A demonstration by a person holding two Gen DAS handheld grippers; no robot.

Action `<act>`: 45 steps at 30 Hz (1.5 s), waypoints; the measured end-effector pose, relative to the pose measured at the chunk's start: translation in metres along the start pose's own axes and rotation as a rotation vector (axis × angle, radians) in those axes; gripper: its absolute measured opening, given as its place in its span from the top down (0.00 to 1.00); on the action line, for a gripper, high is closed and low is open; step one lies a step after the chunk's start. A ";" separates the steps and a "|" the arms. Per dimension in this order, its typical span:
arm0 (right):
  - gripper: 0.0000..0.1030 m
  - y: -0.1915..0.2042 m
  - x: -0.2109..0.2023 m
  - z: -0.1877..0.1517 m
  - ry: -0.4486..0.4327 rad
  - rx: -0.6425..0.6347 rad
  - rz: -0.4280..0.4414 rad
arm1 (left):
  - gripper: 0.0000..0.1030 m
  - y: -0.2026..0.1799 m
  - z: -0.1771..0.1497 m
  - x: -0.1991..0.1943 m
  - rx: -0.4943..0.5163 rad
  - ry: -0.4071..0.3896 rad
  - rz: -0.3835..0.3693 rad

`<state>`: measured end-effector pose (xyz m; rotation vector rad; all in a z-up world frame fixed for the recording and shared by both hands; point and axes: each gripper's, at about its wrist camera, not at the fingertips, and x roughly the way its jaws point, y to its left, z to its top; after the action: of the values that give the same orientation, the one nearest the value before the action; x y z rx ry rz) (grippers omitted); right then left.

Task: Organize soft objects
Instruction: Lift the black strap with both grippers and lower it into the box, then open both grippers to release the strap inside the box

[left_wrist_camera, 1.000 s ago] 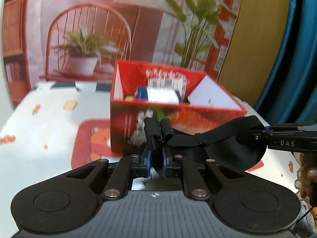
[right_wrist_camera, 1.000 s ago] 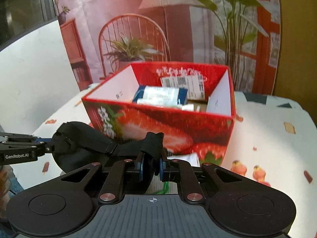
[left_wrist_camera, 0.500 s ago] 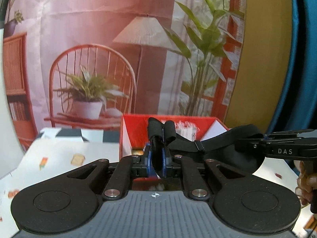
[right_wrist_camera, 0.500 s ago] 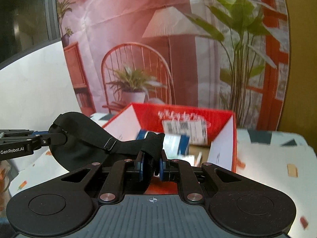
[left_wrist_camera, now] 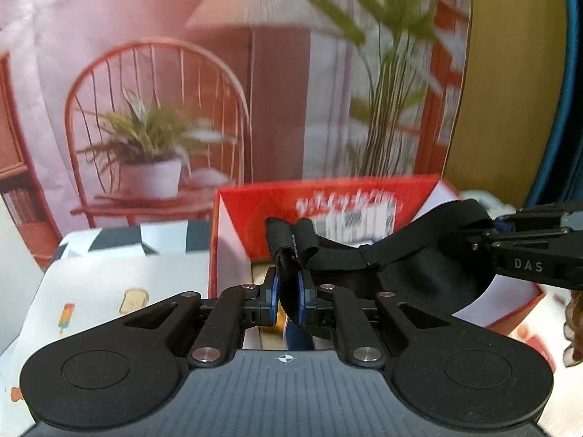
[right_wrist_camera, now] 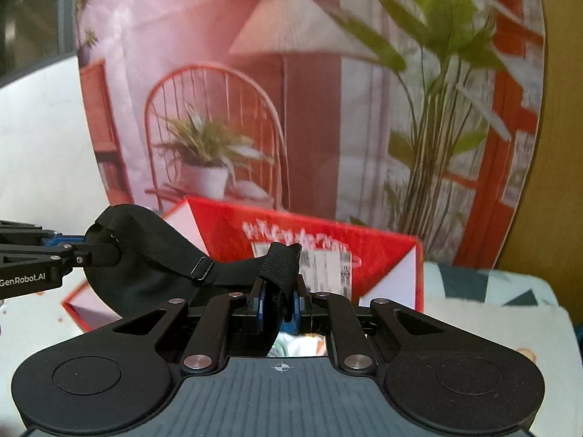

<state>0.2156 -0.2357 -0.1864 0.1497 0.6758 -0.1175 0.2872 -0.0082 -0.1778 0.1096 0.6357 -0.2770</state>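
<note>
A black eye mask (left_wrist_camera: 433, 266) with an elastic strap hangs stretched between my two grippers, above the open red strawberry-print box (left_wrist_camera: 328, 196). My left gripper (left_wrist_camera: 288, 291) is shut on one end of the mask's strap. My right gripper (right_wrist_camera: 278, 302) is shut on the other strap end; the mask's pad (right_wrist_camera: 142, 255) and the box (right_wrist_camera: 382, 251) show in the right wrist view. The right gripper's tip (left_wrist_camera: 510, 240) appears at the right of the left wrist view, the left gripper's tip (right_wrist_camera: 54, 255) at the left of the right wrist view. The box's contents are mostly hidden.
The box stands on a table with a white patterned cloth (left_wrist_camera: 120, 284). A printed backdrop (left_wrist_camera: 182, 73) of a chair, plant and lamp hangs close behind. A blue curtain (left_wrist_camera: 568, 127) is at the far right. Something brown and curly (left_wrist_camera: 574, 327) sits at the right edge.
Both grippers have risen with the mask and moved forward over the box. The box now sits lower and closer in both views. Both grips are unchanged.
</note>
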 end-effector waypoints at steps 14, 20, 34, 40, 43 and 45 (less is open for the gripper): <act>0.88 -0.002 0.034 -0.025 0.173 0.035 0.021 | 0.89 -0.008 -0.012 0.032 0.051 0.176 -0.044; 0.89 -0.002 0.036 -0.029 0.199 0.044 0.022 | 0.89 -0.008 -0.014 0.035 0.062 0.192 -0.035; 0.67 -0.006 0.027 -0.026 0.189 0.008 -0.056 | 0.43 -0.009 -0.011 0.021 0.089 0.148 -0.011; 0.44 -0.007 0.012 -0.024 0.142 -0.002 -0.058 | 0.22 -0.004 -0.008 0.003 0.071 0.092 -0.006; 0.22 -0.008 0.002 -0.025 0.104 0.010 -0.060 | 0.08 -0.003 -0.008 -0.009 0.065 0.054 -0.004; 0.09 -0.008 -0.005 -0.025 0.080 0.024 -0.062 | 0.06 -0.002 -0.008 -0.019 0.060 0.028 -0.003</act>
<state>0.1955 -0.2390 -0.2031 0.1571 0.7594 -0.1802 0.2674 -0.0048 -0.1734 0.1708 0.6555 -0.2982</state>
